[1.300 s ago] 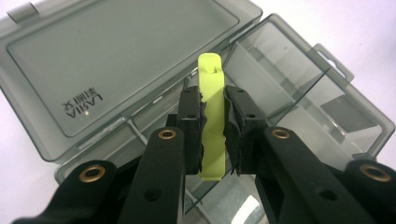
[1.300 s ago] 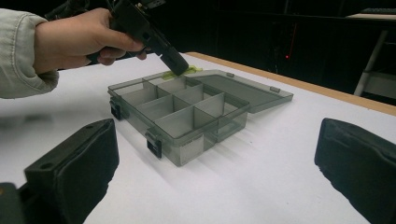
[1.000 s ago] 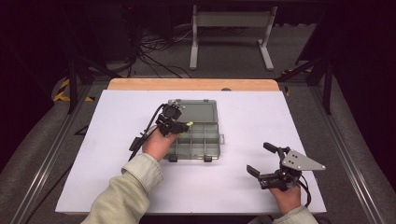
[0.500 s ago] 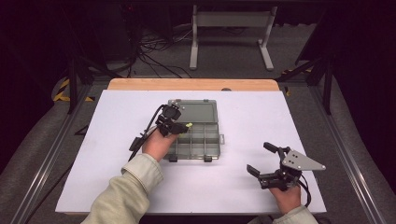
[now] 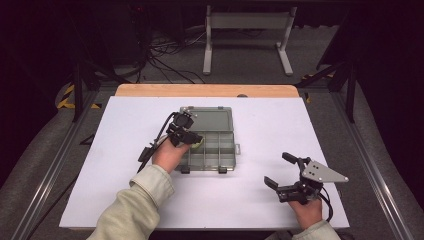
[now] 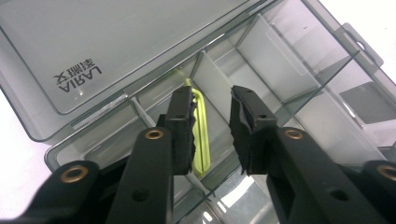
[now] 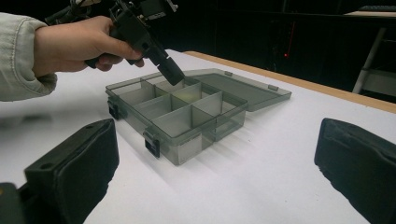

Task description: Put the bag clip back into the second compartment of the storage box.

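the left tool (image 6: 212, 133) is dipping into the open plastic box (image 5: 212, 137) at frame centre, its jaws just parting narrowly beside a yellow-green strip (image 6: 201, 135). the right tool (image 5: 287, 175) is resting wide open at lower right on the surface (image 5: 120, 130).

A: Where's the box (image 5: 212, 145)?
B: Mid-tabletop (image 5: 260, 210), its lid (image 5: 210, 120) lying flat at its twelve o'clock.
A: And the strip (image 6: 201, 135)?
B: In a near-left compartment, beside the left tool (image 5: 192, 141), which dips in from seven o'clock.
A: The right tool (image 5: 278, 172)?
B: At the box's four o'clock, well apart, near the tabletop's front edge.
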The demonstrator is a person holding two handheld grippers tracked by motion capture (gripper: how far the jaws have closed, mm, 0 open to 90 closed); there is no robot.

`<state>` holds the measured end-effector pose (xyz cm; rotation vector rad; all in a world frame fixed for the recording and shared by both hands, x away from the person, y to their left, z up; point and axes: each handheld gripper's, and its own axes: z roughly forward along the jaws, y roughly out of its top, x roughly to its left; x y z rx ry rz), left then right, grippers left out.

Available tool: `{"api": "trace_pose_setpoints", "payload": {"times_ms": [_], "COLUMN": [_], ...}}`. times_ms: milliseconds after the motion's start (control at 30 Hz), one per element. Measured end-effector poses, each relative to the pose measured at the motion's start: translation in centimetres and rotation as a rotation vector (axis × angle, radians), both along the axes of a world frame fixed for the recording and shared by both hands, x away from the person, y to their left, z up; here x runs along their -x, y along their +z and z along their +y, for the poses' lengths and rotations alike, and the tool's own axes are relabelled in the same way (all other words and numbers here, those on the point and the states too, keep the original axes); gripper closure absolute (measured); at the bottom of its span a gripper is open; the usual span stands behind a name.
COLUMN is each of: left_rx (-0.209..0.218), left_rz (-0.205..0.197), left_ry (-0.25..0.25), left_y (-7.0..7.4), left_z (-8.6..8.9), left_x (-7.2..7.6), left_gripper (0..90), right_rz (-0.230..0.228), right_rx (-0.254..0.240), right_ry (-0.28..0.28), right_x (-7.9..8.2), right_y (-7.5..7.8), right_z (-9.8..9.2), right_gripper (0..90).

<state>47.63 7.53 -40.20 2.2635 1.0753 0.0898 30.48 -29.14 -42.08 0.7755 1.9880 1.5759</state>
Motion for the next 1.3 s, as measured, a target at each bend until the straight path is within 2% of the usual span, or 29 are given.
{"api": "trace_pose_setpoints", "payload": {"times_ms": [167, 200, 267, 367, 467, 533, 767, 967, 1133, 1300], "left_rx": [0.016, 0.03, 0.063, 0.11, 0.136, 0.142, 0.167, 0.18, 0.182, 0.173], "left_rz": [-0.015, -0.02, -0.03, -0.046, -0.069, -0.095, -0.132, -0.176, -0.184, -0.224], "left_ry": [-0.014, -0.02, -0.039, -0.061, -0.076, -0.085, -0.136, -0.153, -0.165, -0.173], "left_y": [0.5, 0.7, 1.2, 2.0, 2.9, 3.5, 4.8, 5.9, 6.4, 7.0], "left_z": [0.1, 0.1, 0.2, 0.6, 0.8, 1.0, 1.2, 1.6, 1.9, 2.6], "left_x": [0.2, 0.3, 0.6, 1.1, 1.7, 2.2, 3.8, 5.3, 6.1, 7.3], "left_gripper": [50.6, 50.6, 41.8, 33.5, 27.7, 24.2, 8.9, 3.3, 2.4, 2.1], "right_rz": [0.0, 0.001, 0.0, -0.003, 0.0, 0.0, 0.0, 0.0, -0.003, -0.001], "right_rx": [0.001, 0.001, 0.0, 0.0, -0.001, 0.0, -0.002, -0.002, 0.003, -0.01], "right_ry": [0.0, 0.0, 0.001, 0.001, 0.002, 0.001, 0.002, 0.002, 0.0, -0.009], "right_x": [0.0, 0.0, 0.0, 0.0, 0.0, 0.0, 0.0, 0.0, 0.2, 0.3], "right_y": [0.0, 0.0, 0.0, 0.0, 0.0, 0.0, 0.0, 0.0, 0.0, 0.0], "right_z": [0.0, 0.0, 0.0, 0.0, 0.1, 0.1, 0.1, 0.1, 0.1, -0.2], "right_gripper": [0.4, 0.4, 0.4, 0.4, 0.4, 0.4, 0.4, 0.4, 0.4, 0.4]}}
